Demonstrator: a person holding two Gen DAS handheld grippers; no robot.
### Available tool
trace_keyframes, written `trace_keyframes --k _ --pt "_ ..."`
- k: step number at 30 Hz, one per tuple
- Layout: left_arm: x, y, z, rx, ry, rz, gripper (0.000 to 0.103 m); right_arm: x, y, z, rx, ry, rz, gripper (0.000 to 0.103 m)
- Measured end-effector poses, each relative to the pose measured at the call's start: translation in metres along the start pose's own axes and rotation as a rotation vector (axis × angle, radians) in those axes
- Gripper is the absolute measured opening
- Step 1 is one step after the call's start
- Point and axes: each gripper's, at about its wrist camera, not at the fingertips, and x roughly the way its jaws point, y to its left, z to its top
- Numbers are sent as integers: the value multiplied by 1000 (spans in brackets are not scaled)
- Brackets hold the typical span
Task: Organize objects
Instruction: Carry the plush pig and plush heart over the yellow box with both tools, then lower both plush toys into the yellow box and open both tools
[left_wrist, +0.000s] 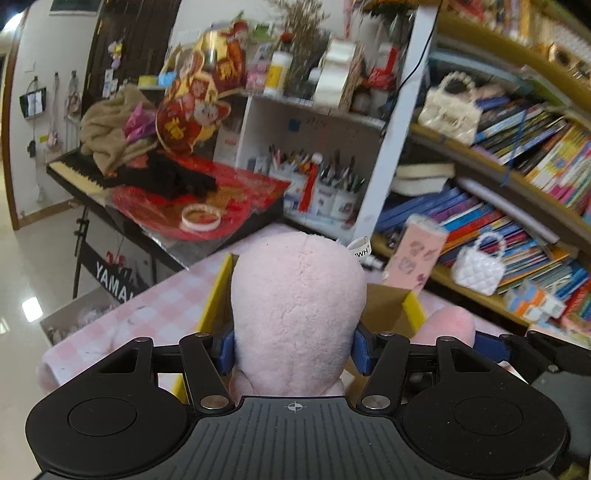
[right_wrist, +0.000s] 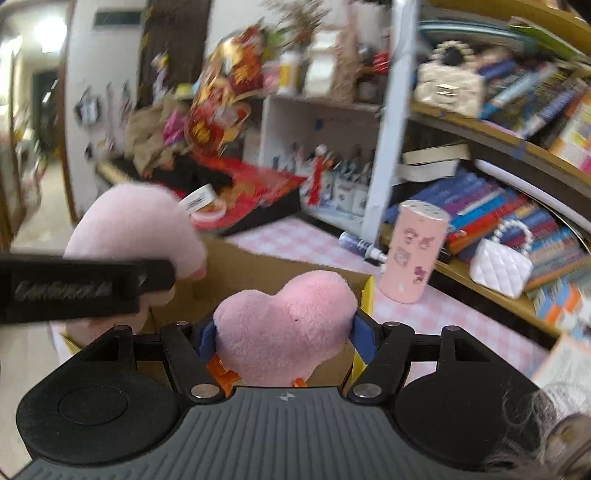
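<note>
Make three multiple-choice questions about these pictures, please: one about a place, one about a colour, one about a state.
1. Where does the pink cup stand?
A. on the checked tablecloth
B. inside the cardboard box
C. on the keyboard

2. What colour is the small quilted handbag?
A. red
B. white
C. black

3. What is the right gripper doing?
A. hanging open
B. closed on nothing
C. clamped on the heart-shaped plush

Answers: 1 A, its base rests on the cloth beside the box. 2 B, it looks white. 3 C, both fingers press the plush.
</note>
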Motion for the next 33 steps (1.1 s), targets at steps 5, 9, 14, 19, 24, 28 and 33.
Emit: trace_keyframes --k 5,9,14,19,24,28,33 --pt "44 -1 -1 9 82 58 57 49 2 -9 -116 122 84 68" --pt "67 -2 -8 34 144 87 57 73 0 -13 -141 206 140 68" --pt "81 -8 -8 93 174 112 58 86 3 -14 -175 262 186 68" --pt "94 -12 -11 133 232 103 59 91 6 -12 -189 313 221 68" --pt "95 -10 -11 121 250 84 63 94 7 -11 -184 334 215 68" --pt "92 -13 -12 149 238 73 67 93 9 -12 -186 330 204 69" --pt "66 -17 -7 152 149 23 88 86 3 -10 -160 271 206 71"
